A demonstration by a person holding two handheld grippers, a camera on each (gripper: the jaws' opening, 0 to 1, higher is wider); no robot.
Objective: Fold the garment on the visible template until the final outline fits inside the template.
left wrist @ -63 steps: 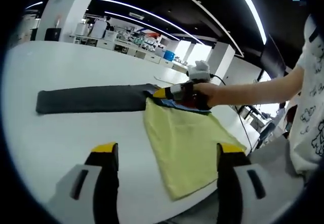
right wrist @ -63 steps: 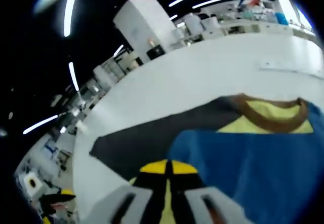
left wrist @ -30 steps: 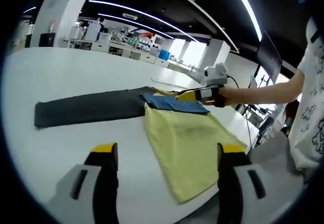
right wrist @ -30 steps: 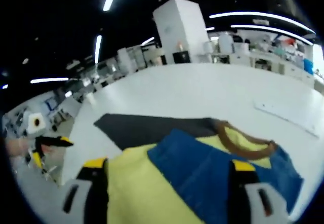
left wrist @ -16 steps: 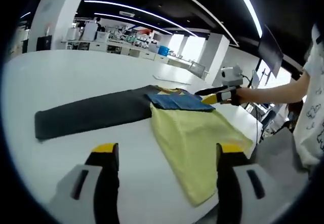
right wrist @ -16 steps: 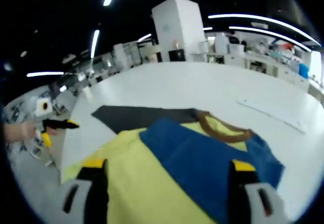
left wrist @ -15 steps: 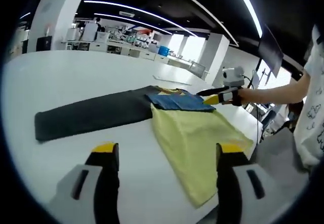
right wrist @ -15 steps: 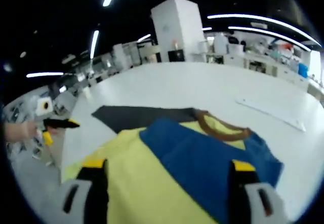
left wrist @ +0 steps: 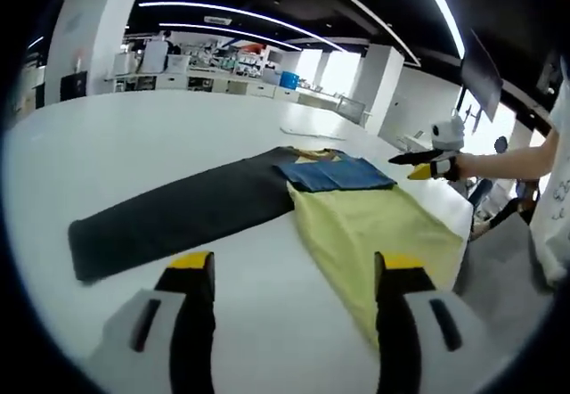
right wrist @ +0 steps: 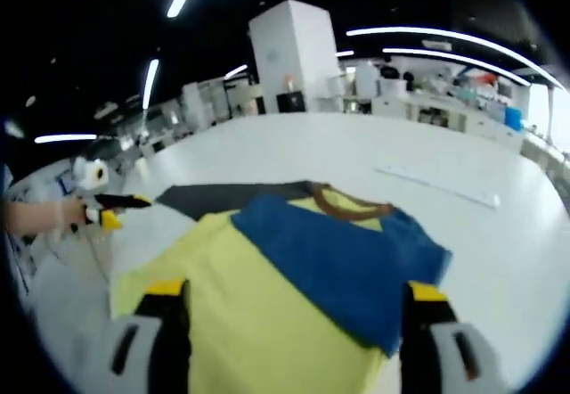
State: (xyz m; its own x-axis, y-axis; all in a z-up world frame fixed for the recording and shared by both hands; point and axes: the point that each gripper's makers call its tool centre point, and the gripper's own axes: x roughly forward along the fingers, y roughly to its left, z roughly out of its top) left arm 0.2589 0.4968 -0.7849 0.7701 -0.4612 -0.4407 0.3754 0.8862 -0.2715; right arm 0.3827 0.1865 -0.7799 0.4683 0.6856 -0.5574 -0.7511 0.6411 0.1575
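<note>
A: While both grippers hang above the white counter (left wrist: 134,144), where does the garment sit?

B: In the left gripper view the garment (left wrist: 374,220), a yellow shirt with a blue folded-over panel (left wrist: 334,173) and a brown collar, lies at centre right of the frame. It partly overlaps a long dark template (left wrist: 178,211) that stretches toward the lower left.

A: And the fingers?

B: The left gripper (left wrist: 289,309) has its fingers spread apart, grasping nothing. The right gripper (right wrist: 289,332) is likewise spread and empty in its own view. It also appears at the right edge of the left gripper view, too small to judge.

A: What could go wrong?

B: In my judgement, most of the yellow body lies off the template and near the counter's edge. A careless pull could drag it over the edge, or undo the blue fold.

A: Counts?

B: One garment, one template, two grippers.
</note>
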